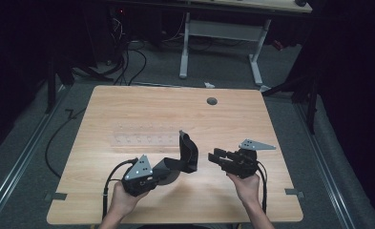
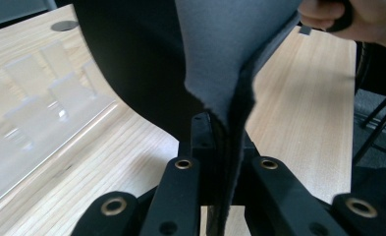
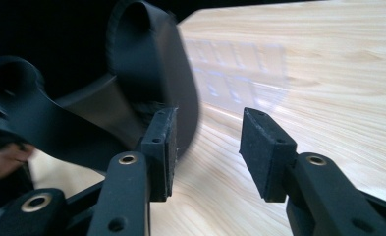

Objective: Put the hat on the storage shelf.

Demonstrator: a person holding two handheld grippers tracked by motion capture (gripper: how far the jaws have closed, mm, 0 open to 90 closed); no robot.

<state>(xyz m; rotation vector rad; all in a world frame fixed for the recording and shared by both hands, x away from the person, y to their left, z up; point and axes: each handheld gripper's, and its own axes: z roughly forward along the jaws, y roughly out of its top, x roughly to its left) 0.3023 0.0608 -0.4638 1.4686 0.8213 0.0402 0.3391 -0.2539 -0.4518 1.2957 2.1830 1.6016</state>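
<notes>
Black neoprene-like fabric, dark on one face and grey on the other, is the thing in hand: a curled mouse pad (image 1: 182,160) pinched at its near edge by the left gripper (image 1: 163,171), whose jaws are clenched tight on the folded sheet (in the left gripper view the pad (image 2: 215,64) rises straight out from between the pads and fans upward). The rest of it stands up off the wooden table (image 1: 128,205), bent into an arch just in front of the person's left hand (image 1: 123,200). Just to its right, the right gripper (image 1: 213,157) points at the raised edge with its jaws released and nothing between them; in the right gripper view the pad (image 3: 151,73) curls just beside one finger (image 3: 161,142) without being pressed. Beyond both lies a clear plastic tray (image 1: 144,136) with small compartments, and farther still a grey grommet (image 1: 212,101). The risk I see is the single pinch: with so little fabric held, the springy sheet could slip free or flop over, and a late closing of the right jaws could miss the edge or shove it onto the tray.
</notes>
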